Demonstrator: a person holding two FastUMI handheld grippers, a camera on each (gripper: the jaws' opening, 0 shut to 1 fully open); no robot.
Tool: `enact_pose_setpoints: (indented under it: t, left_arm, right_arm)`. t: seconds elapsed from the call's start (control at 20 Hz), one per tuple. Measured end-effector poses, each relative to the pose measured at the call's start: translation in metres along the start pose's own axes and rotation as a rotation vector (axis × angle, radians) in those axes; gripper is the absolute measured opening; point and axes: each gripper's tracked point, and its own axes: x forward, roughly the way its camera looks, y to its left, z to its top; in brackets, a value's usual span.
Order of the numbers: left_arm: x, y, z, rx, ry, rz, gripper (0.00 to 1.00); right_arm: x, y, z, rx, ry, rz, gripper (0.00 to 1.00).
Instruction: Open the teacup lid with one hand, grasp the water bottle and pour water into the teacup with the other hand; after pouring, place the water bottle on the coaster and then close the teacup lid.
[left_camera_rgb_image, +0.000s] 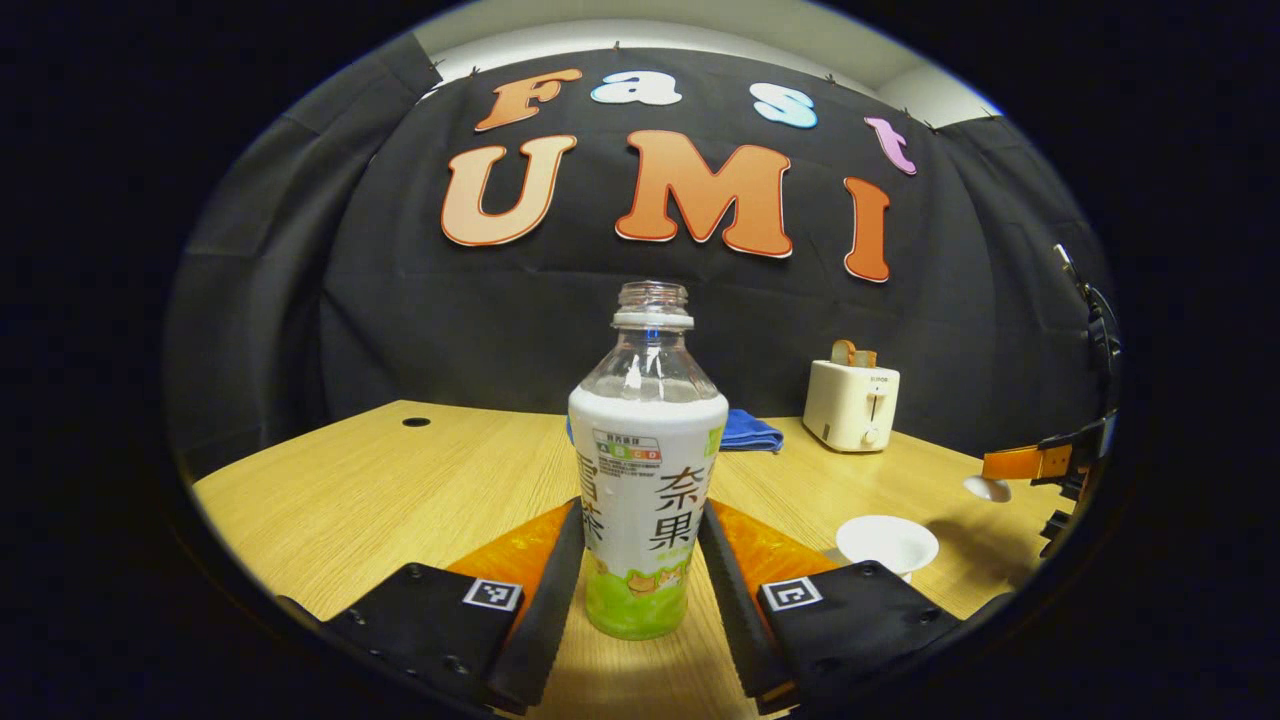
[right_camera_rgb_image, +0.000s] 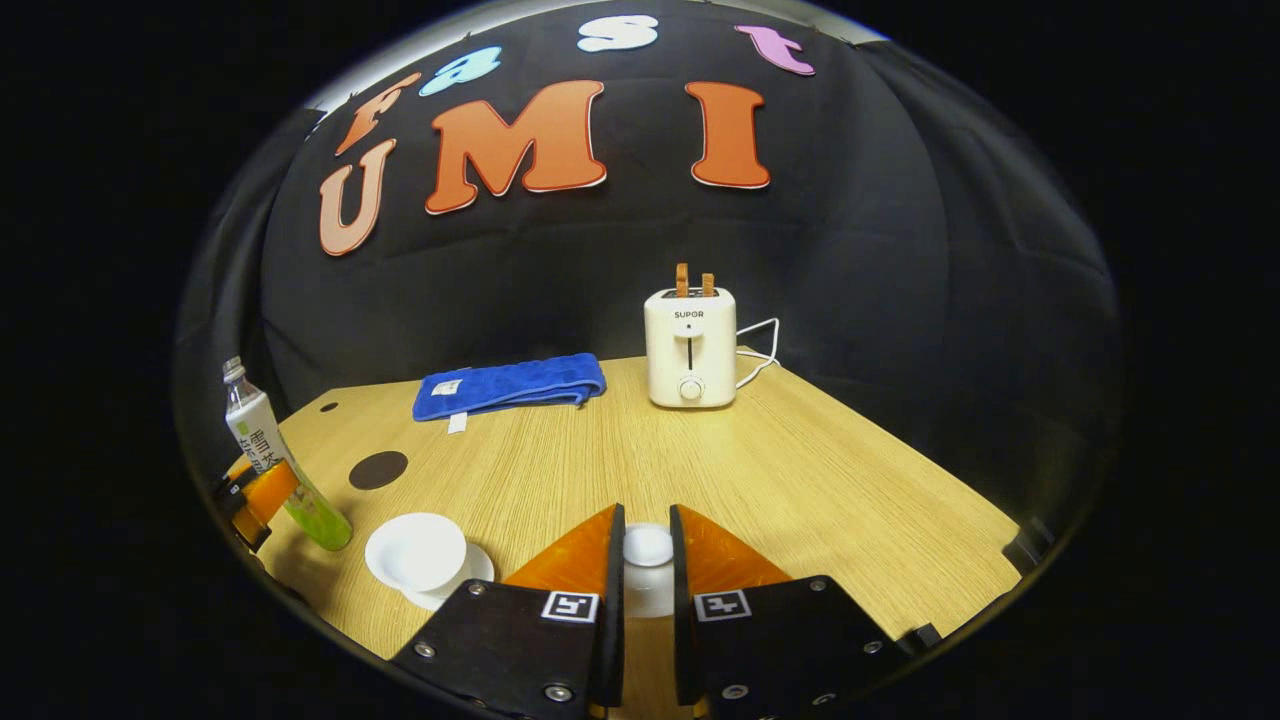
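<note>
The water bottle (left_camera_rgb_image: 647, 470), uncapped and upright on the table (left_camera_rgb_image: 330, 490), is clamped between both fingers of the left gripper (left_camera_rgb_image: 640, 570). The teacup (right_camera_rgb_image: 417, 552) stands open beside it. The teacup lid (right_camera_rgb_image: 648, 546) is gripped by the nearly closed right gripper (right_camera_rgb_image: 645, 560), held apart from the cup.

Your left gripper (left_camera_rgb_image: 640, 590) clamps the uncapped water bottle (left_camera_rgb_image: 646, 470); the open teacup (left_camera_rgb_image: 887, 545) sits at four o'clock.

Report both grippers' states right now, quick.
Left gripper: shut on the water bottle, cap off, upright over the table.
Right gripper: shut on the teacup lid, held clear of the open teacup.
</note>
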Motion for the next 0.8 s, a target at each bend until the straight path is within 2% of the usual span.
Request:
enact_pose_setpoints:
  t: [0.2,0.5,0.8]
  left_arm:
    - [-0.011,-0.003,0.009,0.082,0.004,0.005,0.69]
    - [-0.031,-0.008,0.032,0.284,-0.024,0.041,0.69]
    - [-0.034,-0.024,0.04,0.513,-0.001,-0.003,0.68]
  right_arm:
    - [-0.004,-0.001,0.002,0.01,-0.006,0.004,0.2]
    - [-0.008,-0.006,0.007,0.027,-0.015,0.005,0.2]
    - [-0.012,-0.015,0.012,0.045,-0.029,0.001,0.2]
